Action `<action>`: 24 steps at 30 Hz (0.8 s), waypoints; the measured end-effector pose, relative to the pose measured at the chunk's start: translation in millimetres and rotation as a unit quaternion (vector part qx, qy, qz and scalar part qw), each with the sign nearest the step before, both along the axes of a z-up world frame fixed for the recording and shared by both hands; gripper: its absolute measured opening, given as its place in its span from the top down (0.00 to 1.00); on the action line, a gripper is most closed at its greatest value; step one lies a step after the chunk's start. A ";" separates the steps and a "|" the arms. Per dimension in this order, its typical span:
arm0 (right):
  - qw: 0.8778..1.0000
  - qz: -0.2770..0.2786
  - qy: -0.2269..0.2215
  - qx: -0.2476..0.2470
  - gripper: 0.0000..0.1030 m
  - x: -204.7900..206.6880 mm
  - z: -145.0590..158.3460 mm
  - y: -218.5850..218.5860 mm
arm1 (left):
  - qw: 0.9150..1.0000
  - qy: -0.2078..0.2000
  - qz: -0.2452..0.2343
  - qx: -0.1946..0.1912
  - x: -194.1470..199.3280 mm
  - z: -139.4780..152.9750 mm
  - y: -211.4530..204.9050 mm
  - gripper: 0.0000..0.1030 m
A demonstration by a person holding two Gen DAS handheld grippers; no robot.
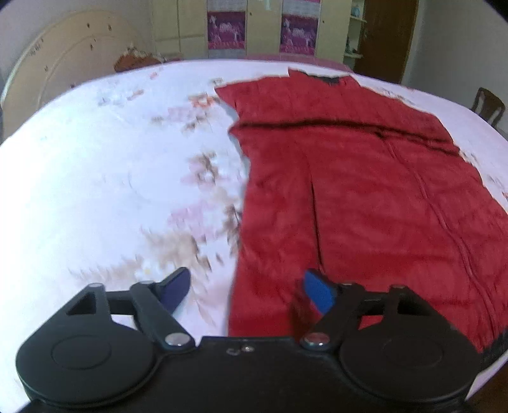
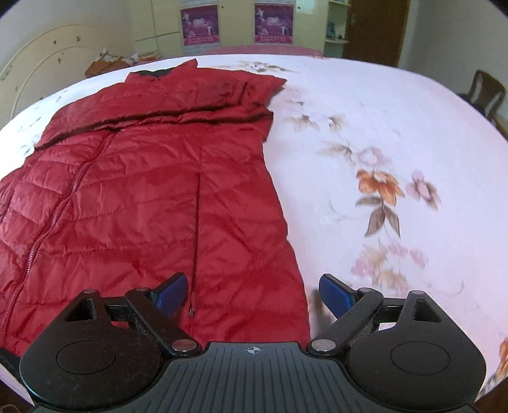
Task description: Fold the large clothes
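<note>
A large red quilted jacket (image 1: 365,197) lies flat on the bed, zipper running down its middle, dark collar at the far end; its sleeves are folded across the upper body. It also shows in the right wrist view (image 2: 152,197). My left gripper (image 1: 247,290) is open and empty, straddling the jacket's left bottom edge. My right gripper (image 2: 252,294) is open and empty, straddling the jacket's right bottom edge, with its left finger (image 2: 170,294) over the fabric.
The bed has a white floral sheet (image 2: 381,178) and a cream curved headboard (image 1: 63,63) at the left. Wardrobes with pink posters (image 1: 227,30) stand behind. A brown door (image 2: 374,28) and a wooden chair (image 2: 485,92) are at the right.
</note>
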State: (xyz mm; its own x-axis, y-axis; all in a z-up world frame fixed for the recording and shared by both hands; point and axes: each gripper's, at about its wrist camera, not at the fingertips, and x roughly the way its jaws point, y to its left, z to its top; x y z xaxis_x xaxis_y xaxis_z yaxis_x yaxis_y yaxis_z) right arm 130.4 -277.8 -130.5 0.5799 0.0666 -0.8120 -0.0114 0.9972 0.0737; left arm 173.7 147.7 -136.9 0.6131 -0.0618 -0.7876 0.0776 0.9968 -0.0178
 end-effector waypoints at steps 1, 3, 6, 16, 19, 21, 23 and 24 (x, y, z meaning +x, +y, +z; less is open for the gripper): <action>1.000 -0.001 0.001 0.002 0.14 -3.1 -0.4 0.5 | 1.000 0.006 -0.001 -0.008 -2.9 -2.2 0.8 0.32; 1.000 -0.002 0.005 0.008 0.14 -8.5 -1.3 0.7 | 1.000 0.016 0.001 -0.027 -11.2 -6.8 2.8 0.36; 0.999 -0.006 0.014 0.031 0.14 -17.0 -4.9 1.7 | 0.999 0.026 0.001 -0.046 -20.2 -11.6 4.3 0.39; 0.997 -0.002 0.025 0.074 0.69 -31.9 -1.3 4.6 | 0.993 0.044 -0.040 -0.099 -25.4 -8.3 -0.8 0.87; 0.996 -0.002 0.024 0.084 0.89 -34.4 3.8 4.7 | 0.992 0.030 -0.040 -0.117 -27.9 -2.9 -1.6 0.91; 0.996 -0.004 0.016 0.083 0.91 -35.7 9.1 5.4 | 0.991 0.015 -0.038 -0.129 -28.1 3.7 -0.3 0.91; 0.996 -0.005 0.007 0.087 0.92 -35.6 15.6 5.3 | 0.989 -0.001 -0.034 -0.144 -26.6 12.6 1.8 0.91; 0.996 -0.007 0.001 0.091 0.92 -35.5 19.8 4.7 | 0.988 -0.010 -0.032 -0.151 -25.3 18.3 2.8 0.91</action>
